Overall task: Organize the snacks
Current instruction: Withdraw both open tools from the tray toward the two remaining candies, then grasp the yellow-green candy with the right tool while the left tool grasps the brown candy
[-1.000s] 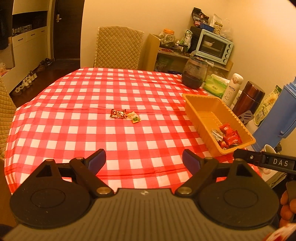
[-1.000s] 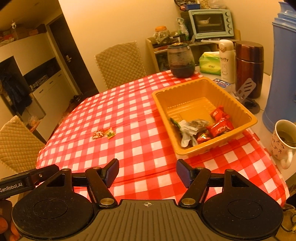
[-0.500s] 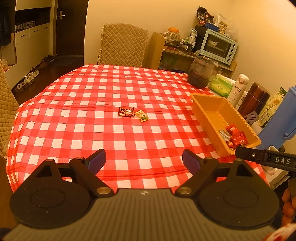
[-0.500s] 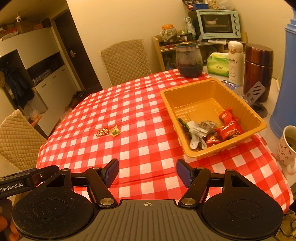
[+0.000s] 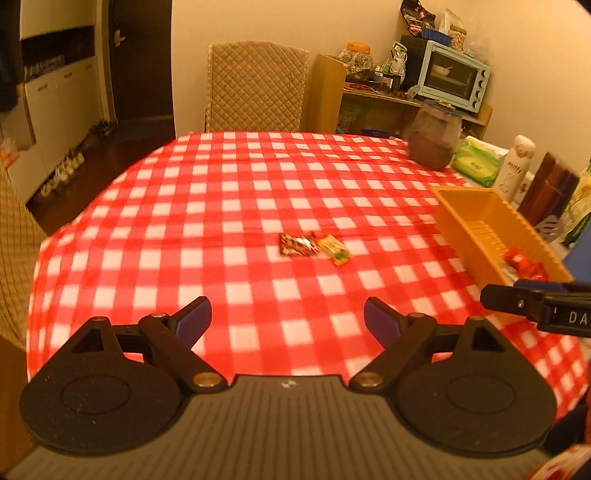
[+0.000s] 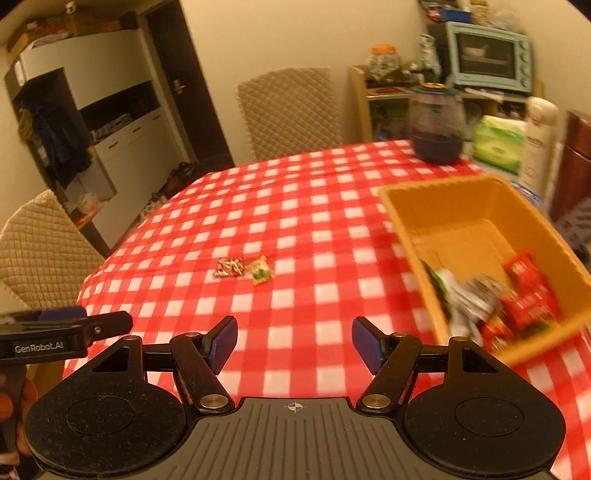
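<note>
Red wrapper [image 5: 297,245] lengthwise left-right

Warm yellow light filled the room. Cream walls [image 5: 362,33] stood behind a table in a red-checked cloth [image 5: 221,206]. At twelve o'clock sat a quilted beige chair [image 5: 256,86]; at one o'clock a wooden shelf [image 5: 373,99] bore a pale blue toaster oven [image 5: 452,75]. At eleven o'clock stood a dark door [image 5: 142,59], with white cabinets [image 5: 55,110] at ten.

Two snacks [image 5: 314,248] left of tray [image 5: 476,229]
</note>
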Demonstrator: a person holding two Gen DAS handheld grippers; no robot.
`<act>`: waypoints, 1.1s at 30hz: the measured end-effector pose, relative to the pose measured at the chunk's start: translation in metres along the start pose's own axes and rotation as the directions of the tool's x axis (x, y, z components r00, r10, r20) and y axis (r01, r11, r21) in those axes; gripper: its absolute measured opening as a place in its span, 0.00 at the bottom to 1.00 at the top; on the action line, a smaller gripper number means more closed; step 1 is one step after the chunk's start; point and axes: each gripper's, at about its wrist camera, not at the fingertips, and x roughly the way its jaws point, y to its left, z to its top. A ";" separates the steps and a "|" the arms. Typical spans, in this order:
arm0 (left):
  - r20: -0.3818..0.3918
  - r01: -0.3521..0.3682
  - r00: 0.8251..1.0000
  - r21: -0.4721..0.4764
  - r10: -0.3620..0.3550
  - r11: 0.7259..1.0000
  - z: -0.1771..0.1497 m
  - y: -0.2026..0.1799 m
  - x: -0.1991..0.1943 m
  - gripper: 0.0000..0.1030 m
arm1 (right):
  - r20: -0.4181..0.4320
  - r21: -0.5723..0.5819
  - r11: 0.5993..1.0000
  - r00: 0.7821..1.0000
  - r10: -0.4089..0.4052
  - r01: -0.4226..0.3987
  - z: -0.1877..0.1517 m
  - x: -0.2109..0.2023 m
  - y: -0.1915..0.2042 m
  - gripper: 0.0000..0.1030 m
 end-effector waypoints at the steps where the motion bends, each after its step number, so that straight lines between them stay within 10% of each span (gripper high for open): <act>1: 0.001 -0.005 1.000 0.011 0.005 1.000 0.003 0.004 0.007 0.86 | -0.002 -0.013 1.000 1.000 0.001 -0.001 0.003 0.009 0.001 0.67; 20: -0.024 0.072 0.997 0.116 -0.070 0.991 0.019 0.044 0.119 0.86 | -0.048 -0.159 0.986 0.998 0.047 -0.054 0.019 0.159 0.021 0.66; 33: -0.007 0.091 0.996 0.161 -0.091 0.983 0.018 0.045 0.134 0.86 | -0.058 -0.244 0.968 0.997 0.043 -0.055 0.026 0.213 0.031 0.46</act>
